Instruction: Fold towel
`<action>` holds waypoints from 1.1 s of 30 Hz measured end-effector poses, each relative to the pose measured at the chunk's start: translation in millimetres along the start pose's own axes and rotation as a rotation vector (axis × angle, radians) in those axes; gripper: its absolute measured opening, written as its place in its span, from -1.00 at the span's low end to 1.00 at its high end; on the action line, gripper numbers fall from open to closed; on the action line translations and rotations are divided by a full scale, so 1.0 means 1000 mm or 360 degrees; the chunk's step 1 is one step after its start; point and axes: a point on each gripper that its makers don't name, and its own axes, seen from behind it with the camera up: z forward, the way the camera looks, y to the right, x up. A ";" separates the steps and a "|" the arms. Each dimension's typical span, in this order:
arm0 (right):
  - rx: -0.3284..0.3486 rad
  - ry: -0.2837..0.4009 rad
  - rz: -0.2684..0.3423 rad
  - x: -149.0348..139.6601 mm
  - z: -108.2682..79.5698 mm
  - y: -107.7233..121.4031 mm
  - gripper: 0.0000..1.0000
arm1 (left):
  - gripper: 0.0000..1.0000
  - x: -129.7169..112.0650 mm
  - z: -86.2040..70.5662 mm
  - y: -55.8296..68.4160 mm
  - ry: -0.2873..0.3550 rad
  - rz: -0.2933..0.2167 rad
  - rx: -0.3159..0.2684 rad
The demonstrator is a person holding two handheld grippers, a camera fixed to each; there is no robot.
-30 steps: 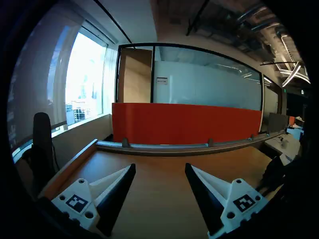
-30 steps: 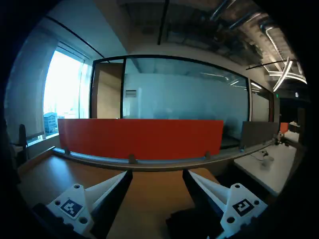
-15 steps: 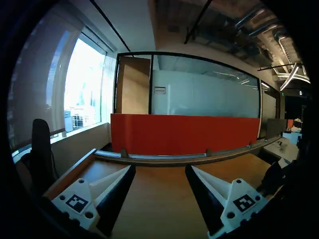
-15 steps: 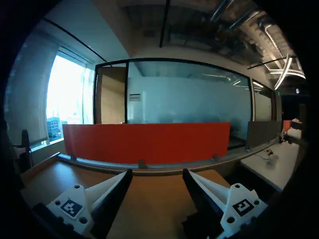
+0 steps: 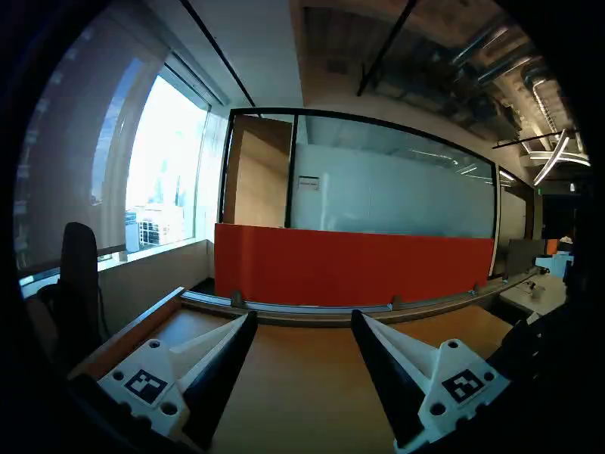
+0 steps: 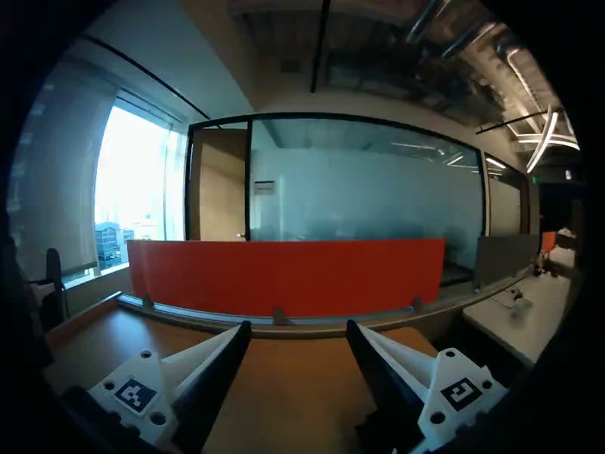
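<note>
Above the wooden bench (image 5: 302, 401), the left tool (image 5: 302, 314) and the right tool (image 6: 296, 324) both stand with fingers spread wide and nothing between them, facing an orange divider (image 5: 348, 265). Where the towel lies cannot be told; a dark shape (image 6: 382, 435) low under the right tool might be it. Being cloth, it should be light, limp and prone to sag, so pinching two neighbouring corners looks wisest.

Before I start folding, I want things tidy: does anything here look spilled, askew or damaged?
Nothing stands out: the orange divider stands straight along the wooden desk, and the left gripper and right gripper hover over it, jaws open.
</note>
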 end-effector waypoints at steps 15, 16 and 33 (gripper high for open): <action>-0.0006 -0.0033 -0.0016 0.006 -0.009 -0.029 0.94 | 0.83 -0.039 -0.006 -0.011 0.0046 0.0105 0.0047; -0.0005 -0.0030 -0.0020 0.006 -0.010 -0.032 0.94 | 0.83 -0.043 -0.007 -0.012 0.0050 0.0108 0.0054; 0.0009 0.0018 -0.0071 -0.039 -0.007 -0.054 0.94 | 0.83 -0.137 -0.009 -0.013 0.0111 0.0127 0.0046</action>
